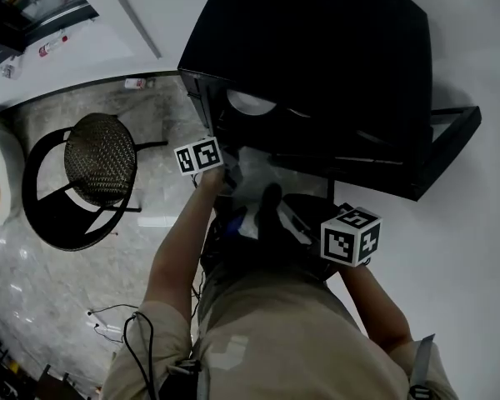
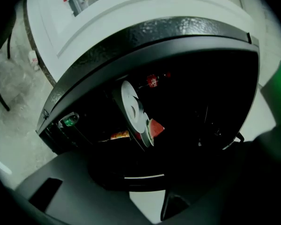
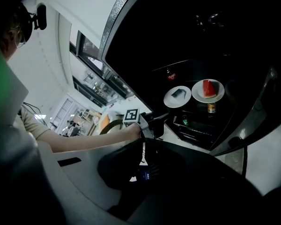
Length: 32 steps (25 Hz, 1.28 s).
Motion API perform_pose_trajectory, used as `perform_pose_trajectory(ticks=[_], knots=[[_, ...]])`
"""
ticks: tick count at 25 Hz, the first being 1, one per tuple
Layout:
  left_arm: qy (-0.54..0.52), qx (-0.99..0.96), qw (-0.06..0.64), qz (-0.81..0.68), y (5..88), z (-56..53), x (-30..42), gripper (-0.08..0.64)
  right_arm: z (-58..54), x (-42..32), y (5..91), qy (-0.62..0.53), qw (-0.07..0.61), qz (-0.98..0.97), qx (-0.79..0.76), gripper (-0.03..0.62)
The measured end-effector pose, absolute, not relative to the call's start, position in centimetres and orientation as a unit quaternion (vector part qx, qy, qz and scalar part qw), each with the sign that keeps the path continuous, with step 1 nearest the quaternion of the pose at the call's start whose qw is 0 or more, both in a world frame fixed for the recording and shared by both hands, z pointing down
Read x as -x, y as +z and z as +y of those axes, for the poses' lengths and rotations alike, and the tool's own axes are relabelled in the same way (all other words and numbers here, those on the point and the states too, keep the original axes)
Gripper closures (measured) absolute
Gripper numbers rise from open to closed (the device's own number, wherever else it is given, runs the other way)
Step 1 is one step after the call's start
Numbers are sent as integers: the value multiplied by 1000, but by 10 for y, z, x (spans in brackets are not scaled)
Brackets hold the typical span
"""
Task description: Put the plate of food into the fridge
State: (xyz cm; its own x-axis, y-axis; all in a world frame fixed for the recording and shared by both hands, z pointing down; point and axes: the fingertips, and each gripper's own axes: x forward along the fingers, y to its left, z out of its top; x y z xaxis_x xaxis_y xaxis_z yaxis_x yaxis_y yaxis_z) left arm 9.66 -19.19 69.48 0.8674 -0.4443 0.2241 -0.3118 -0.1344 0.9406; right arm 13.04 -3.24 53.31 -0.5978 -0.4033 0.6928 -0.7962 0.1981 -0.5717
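The black fridge (image 1: 317, 48) stands open. On a shelf inside sits a white plate with a red watermelon slice (image 3: 208, 90), beside a second white plate (image 3: 177, 96) carrying a dark item. In the left gripper view both plates appear edge-on (image 2: 131, 109), with the watermelon (image 2: 155, 127) showing. My left gripper (image 1: 233, 172) is at the fridge mouth, just short of the shelf; its jaws are apart with nothing between them (image 2: 145, 196). It is also visible from the right gripper view (image 3: 160, 119). My right gripper (image 1: 298, 220) hangs lower and further back, shut and empty (image 3: 178, 182).
The fridge door (image 1: 450, 140) swings out to the right. Inside are a red-labelled bottle (image 2: 152, 81), a green bottle (image 2: 69, 121) and a can (image 3: 211, 108). A round wicker chair (image 1: 100, 158) stands on the marble floor at left. Cables (image 1: 108, 323) lie near my feet.
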Motion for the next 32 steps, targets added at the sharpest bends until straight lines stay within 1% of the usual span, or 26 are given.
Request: perform_pose_trajectory(ticks=[5,10,11,13,15,18,29,32], knots=[[-25,-776,585,-236,683,-183,-87,417,-33,-114,530,485,195,-755,-396,563],[25,-815,542,-203,673,-172,-92,419,-31,-108,529,471,195,-761,-401,563],[34,-824,530,-198,670,-169,-93,427,-31,-108,529,470,194,-761,-404,563],[51,-841,505,-188,663,-165,-93,497,-32,-108,528,469,191,-760,-408,563],[64,-853,485,-182,657,-162,-92,524,-35,-106,527,468,186,-760,-411,563],[70,-863,472,-167,646,-157,-87,547,-38,-100,523,469,176,-760,-414,565],[71,-893,421,-143,615,-151,-65,549,-42,-75,519,454,173,-775,-405,565],[90,-908,387,-133,603,-142,-61,549,-43,-71,517,448,173,-779,-403,565]])
